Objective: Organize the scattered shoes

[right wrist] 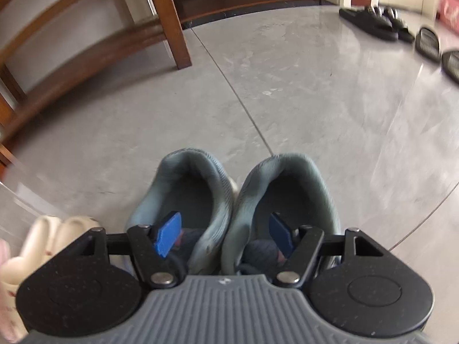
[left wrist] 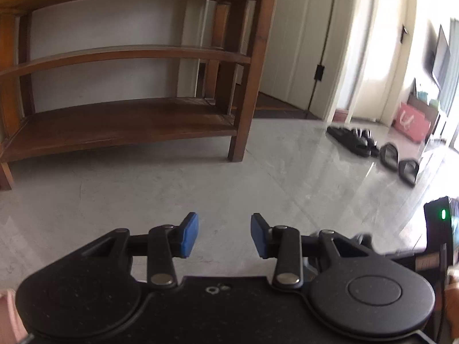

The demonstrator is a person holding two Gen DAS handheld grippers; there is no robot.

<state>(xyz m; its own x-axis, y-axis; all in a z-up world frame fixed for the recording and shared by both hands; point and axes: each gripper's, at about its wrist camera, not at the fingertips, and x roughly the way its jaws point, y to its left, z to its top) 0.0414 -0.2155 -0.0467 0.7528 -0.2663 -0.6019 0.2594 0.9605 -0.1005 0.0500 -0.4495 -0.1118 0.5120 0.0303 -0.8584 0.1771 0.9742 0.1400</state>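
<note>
Two grey-blue sneakers, a left one (right wrist: pixel 198 172) and a right one (right wrist: pixel 289 169), stand side by side on the grey floor with their heels away from the camera. My right gripper (right wrist: pixel 225 235) hangs over them, open. One blue pad dips into each shoe's mouth, and the two adjoining inner walls lie between the pads without being pressed. My left gripper (left wrist: pixel 224 236) is open above bare floor with nothing between its pads. A wooden shoe rack (left wrist: pixel 123 126) stands ahead of it, its shelves bare.
Black sandals (left wrist: pixel 352 140) and dark slides (left wrist: pixel 390 154) lie on the floor at the far right, also seen as sandals (right wrist: pixel 370 21) and slides (right wrist: pixel 429 43). Cream slippers (right wrist: pixel 43 238) sit left of the sneakers. The rack's leg (right wrist: pixel 172 23) is near. A pink bag (left wrist: pixel 410 123) stands beyond.
</note>
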